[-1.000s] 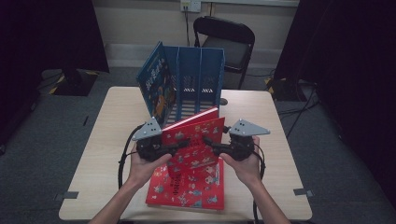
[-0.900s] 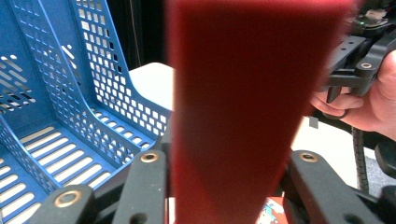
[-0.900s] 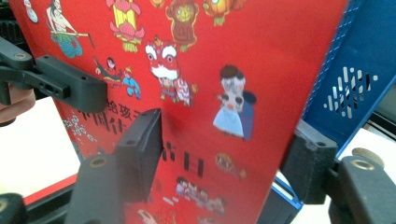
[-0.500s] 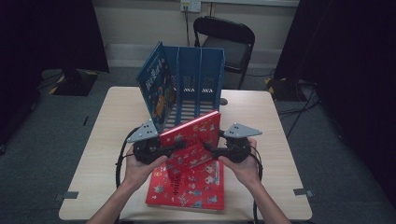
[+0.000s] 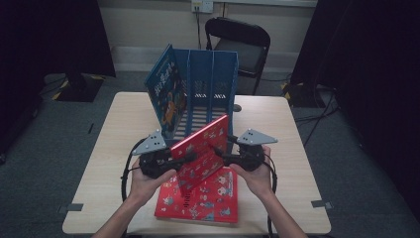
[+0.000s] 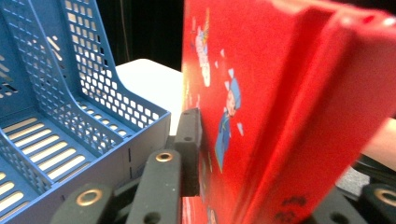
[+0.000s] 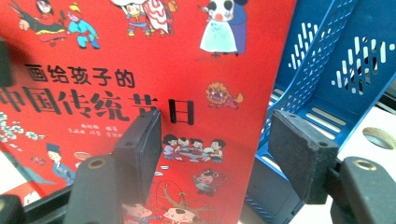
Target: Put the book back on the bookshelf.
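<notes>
Above a second red book (image 5: 208,198) lying on the table (image 5: 292,144), the left gripper (image 5: 190,157), its jaws just reopening a little, pinches a tilted red book (image 5: 203,148) before the blue file rack (image 5: 210,84), while the right gripper (image 5: 223,158), jaws spread, stands at the cover's other edge.

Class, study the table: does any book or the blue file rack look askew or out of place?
Yes. A blue book leans tilted against the blue file rack's left outer wall instead of standing in a slot. Another red book lies flat on the table.
</notes>
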Action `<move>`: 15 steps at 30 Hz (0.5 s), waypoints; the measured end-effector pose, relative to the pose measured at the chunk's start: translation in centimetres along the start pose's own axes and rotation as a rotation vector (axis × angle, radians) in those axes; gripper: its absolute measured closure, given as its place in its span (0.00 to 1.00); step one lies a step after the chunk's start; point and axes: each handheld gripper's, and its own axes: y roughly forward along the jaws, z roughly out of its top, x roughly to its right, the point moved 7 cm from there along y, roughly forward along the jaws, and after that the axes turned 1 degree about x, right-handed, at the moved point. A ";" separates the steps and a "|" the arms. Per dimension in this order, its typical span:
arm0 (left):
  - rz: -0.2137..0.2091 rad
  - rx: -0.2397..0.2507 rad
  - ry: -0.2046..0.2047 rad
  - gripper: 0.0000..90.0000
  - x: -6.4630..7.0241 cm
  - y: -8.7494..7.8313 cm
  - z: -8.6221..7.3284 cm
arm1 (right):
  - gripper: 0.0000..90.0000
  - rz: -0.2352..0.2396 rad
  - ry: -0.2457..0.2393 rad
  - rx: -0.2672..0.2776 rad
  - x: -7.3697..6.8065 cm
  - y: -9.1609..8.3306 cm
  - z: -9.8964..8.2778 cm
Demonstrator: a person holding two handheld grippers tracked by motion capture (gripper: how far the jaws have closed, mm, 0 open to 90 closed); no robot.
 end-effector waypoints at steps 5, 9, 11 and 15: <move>0.001 -0.007 0.009 0.78 0.2 0.0 0.0 | 0.38 0.007 0.003 0.002 0.0 -0.1 0.0; -0.008 -0.018 0.018 0.73 0.7 0.1 0.1 | 0.39 0.005 0.013 0.005 0.1 0.0 -0.1; -0.011 -0.022 0.020 0.71 0.9 0.1 0.1 | 0.39 0.005 0.012 0.006 0.0 0.1 0.0; -0.031 -0.019 0.006 0.69 1.0 0.1 0.1 | 0.38 0.009 0.013 0.008 0.1 0.0 -0.1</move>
